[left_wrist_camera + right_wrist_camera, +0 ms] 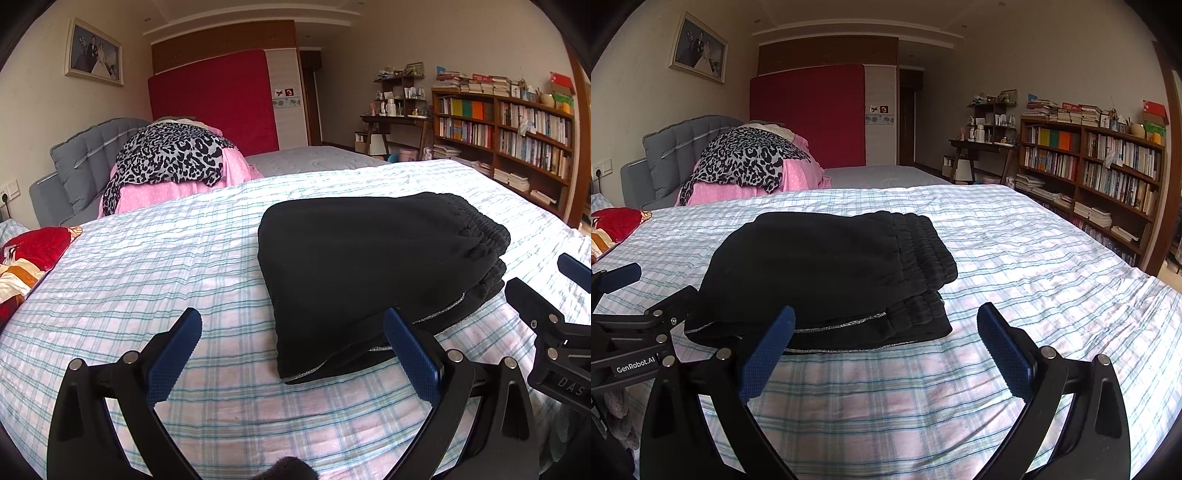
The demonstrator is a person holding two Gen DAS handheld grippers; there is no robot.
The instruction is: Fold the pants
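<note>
Black pants [369,266] lie folded in a compact stack on the checked bedsheet [184,266], elastic waistband on top at the right. They also show in the right wrist view [827,273]. My left gripper [293,350] is open and empty, just in front of the stack's near left corner. My right gripper [886,350] is open and empty, just in front of the stack's near right corner. Each gripper shows at the edge of the other's view, the right one [546,295] and the left one [646,295].
A pile of leopard-print and pink bedding [173,162] lies at the head of the bed by the grey headboard [81,158]. A red cushion [33,251] lies at the left edge. A bookshelf [517,140] and desk [399,125] stand to the right.
</note>
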